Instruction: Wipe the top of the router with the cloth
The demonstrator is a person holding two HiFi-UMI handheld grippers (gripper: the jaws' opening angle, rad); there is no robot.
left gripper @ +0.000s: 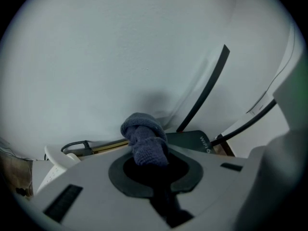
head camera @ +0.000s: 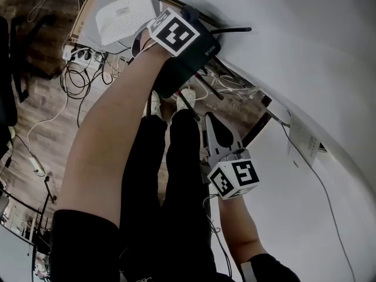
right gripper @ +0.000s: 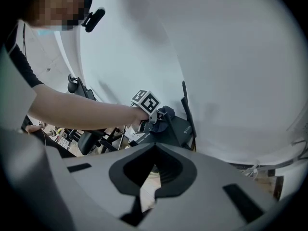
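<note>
The black router (head camera: 191,63) stands by the white wall, its antennas (left gripper: 206,91) slanting up. My left gripper (left gripper: 146,154) is shut on a bunched dark blue cloth (left gripper: 143,137), and its marker cube (head camera: 174,33) is over the router. In the right gripper view the cloth (right gripper: 166,113) rests on the router's top (right gripper: 179,127), beside the left gripper's cube (right gripper: 146,101). My right gripper (head camera: 210,122) hangs lower and nearer to me, away from the router, its jaws shut with nothing between them.
A white flat device (head camera: 125,16) lies on a wooden shelf to the router's left. Power strips and tangled cables (head camera: 82,69) lie on the wood floor below. A white cable (head camera: 320,181) runs along the wall at right. An office chair (right gripper: 91,138) stands behind.
</note>
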